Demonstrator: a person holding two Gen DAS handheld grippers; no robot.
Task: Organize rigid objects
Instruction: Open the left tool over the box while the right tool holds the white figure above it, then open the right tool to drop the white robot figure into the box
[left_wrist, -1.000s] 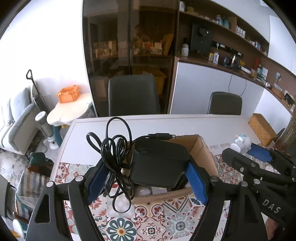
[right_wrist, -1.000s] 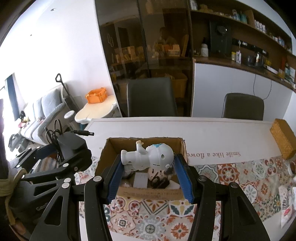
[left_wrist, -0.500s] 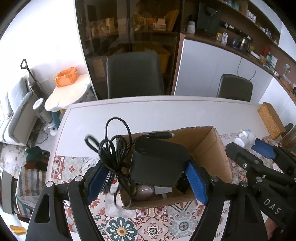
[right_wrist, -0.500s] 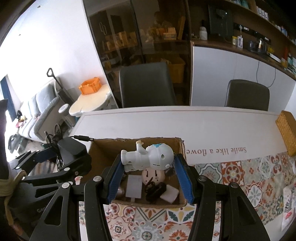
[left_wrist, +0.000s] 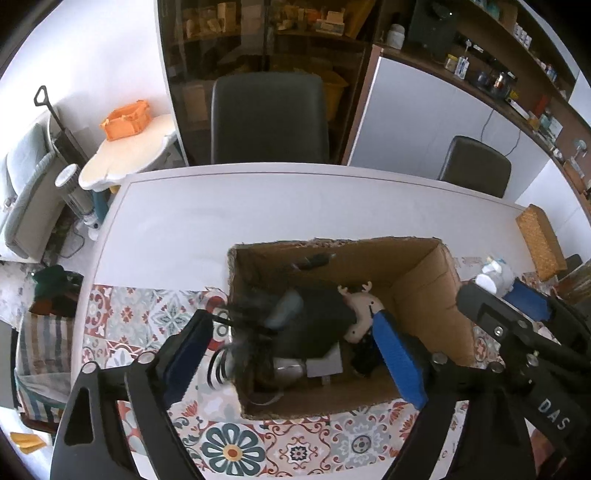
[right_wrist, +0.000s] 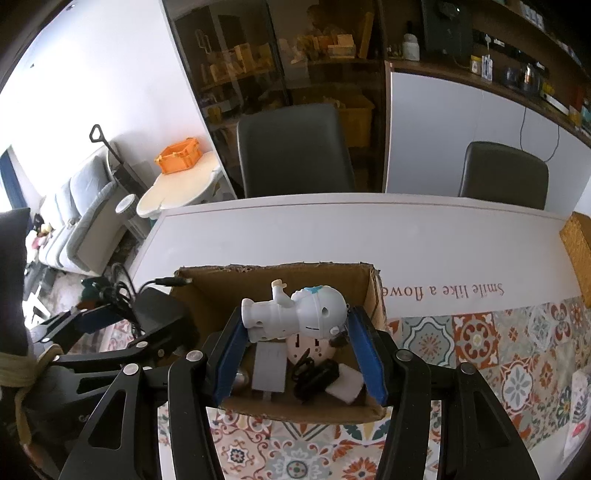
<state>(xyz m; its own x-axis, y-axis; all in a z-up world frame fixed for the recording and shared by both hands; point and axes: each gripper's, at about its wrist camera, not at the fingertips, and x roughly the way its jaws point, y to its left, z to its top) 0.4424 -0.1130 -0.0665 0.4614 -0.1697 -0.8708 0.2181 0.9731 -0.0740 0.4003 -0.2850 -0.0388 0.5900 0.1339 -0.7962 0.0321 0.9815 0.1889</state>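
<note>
Left gripper is low centre of the left wrist frame, over the open cardboard box. Its jaws are spread wide, and one blue pad is inside the box's near right part. The black power adapter is between and beyond the pads, inside the box and motion-blurred. It looks clear of both pads, so nothing appears held. Its black cable is a smeared tangle over the box's left wall, beside the left pad. Also in the box is a pale antlered figure touching the adapter's right side, with grey and silver items under it too blurred to name. The box is on the white table, with its near edge over the patterned tile mat. Right gripper is lower centre of the right wrist frame, clamped on the white toy figure. The toy lies sideways between the blue pads with its round head toward the frame's right, above the box opening and not touching the contents. Below it in the box are a grey flat pack, a round pink face, a black item and a white block. Upside-down lettering is on the table just right of the box. A woven box is at the table's right edge. A dark chair is at upper centre, behind the table.
</note>
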